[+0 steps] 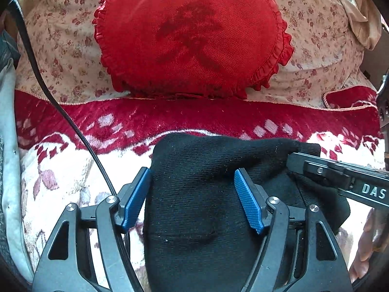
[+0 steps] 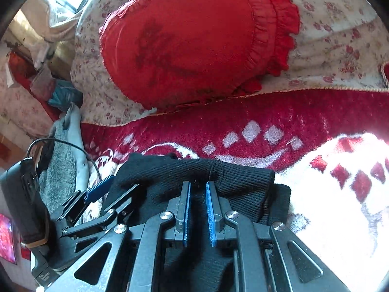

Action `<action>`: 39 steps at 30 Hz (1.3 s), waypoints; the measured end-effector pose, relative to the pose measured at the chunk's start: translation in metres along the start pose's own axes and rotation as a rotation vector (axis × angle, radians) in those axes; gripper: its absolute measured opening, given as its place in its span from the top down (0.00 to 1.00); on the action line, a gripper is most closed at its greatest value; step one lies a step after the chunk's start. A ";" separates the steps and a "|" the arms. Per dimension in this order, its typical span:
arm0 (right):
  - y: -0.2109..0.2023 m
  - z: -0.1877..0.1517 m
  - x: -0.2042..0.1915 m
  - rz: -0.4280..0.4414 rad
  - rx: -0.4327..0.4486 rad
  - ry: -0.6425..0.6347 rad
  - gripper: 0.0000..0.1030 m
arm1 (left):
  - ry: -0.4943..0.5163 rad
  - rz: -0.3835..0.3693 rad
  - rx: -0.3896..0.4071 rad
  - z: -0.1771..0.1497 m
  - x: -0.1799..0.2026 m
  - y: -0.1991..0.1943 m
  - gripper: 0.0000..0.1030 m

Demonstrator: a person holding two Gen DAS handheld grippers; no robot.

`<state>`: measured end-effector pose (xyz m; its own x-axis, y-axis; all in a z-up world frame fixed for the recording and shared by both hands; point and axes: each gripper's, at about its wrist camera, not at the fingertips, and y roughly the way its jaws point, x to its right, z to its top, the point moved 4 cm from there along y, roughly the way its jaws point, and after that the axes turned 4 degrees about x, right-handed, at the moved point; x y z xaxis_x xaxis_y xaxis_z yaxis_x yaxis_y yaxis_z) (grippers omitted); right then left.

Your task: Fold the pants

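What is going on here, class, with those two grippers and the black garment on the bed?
A person is folding black knit pants on a red-and-white blanket, using a handheld gripper in each hand. The left gripper is wide open with the bundled fabric between its fingers. The right gripper is nearly closed at the ribbed cuff; whether it truly pinches the fabric is unclear. A red ruffled cushion lies beyond, untouched.

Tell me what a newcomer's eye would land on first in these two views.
First the big red ruffled cushion, propped on the floral quilt at the far side of the bed. Next the black knit pants bunched in the foreground on the red and white patterned blanket. The left gripper straddles the fabric with jaws wide, while the right gripper sits nearly closed at the ribbed cuff.
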<state>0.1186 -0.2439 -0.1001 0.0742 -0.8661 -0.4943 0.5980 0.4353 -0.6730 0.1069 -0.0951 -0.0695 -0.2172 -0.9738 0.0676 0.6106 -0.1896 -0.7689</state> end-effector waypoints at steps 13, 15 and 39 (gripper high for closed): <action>-0.062 -0.059 -0.022 -0.154 -0.016 -0.204 0.87 | 0.001 -0.020 -0.011 -0.043 0.002 -0.038 0.32; -0.057 -0.073 -0.017 -0.179 -0.036 -0.224 0.87 | 0.017 -0.005 -0.004 -0.047 0.005 -0.036 0.32; -0.061 -0.053 0.027 -0.014 0.060 0.088 0.28 | -0.106 -0.062 -0.022 -0.031 -0.031 -0.045 0.24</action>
<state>0.0420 -0.2805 -0.1019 -0.0033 -0.8460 -0.5331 0.6451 0.4056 -0.6475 0.0627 -0.0521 -0.0569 -0.1714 -0.9684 0.1813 0.5812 -0.2480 -0.7751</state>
